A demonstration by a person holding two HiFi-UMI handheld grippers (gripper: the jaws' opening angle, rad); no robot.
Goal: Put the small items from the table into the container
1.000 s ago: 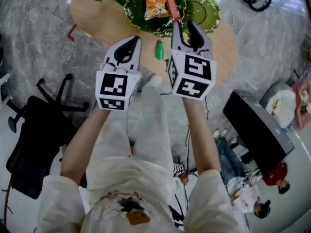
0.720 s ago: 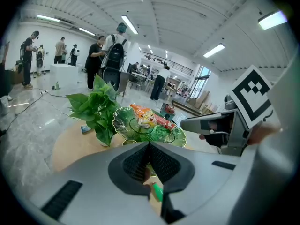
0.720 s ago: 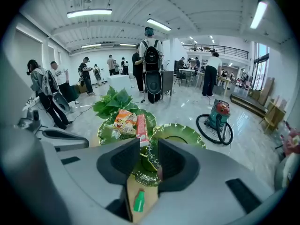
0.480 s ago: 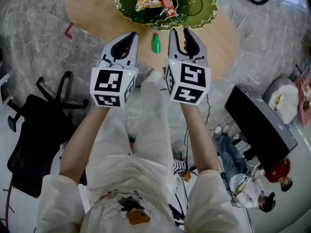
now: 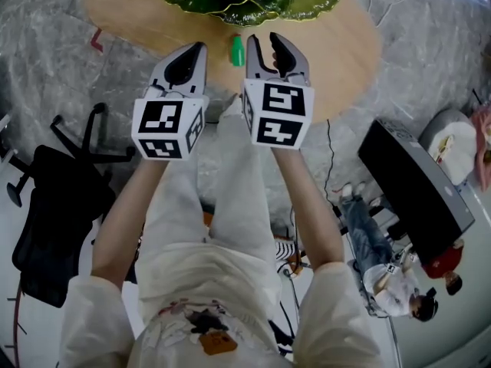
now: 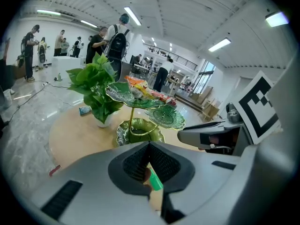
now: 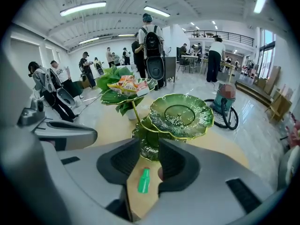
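Lying on the round wooden table (image 5: 345, 44), a small green plastic bottle (image 7: 144, 180) is framed by the parted right gripper (image 5: 265, 41); the left gripper (image 5: 198, 46) is closed, empty.

No lettering, label or number is legible anywhere.
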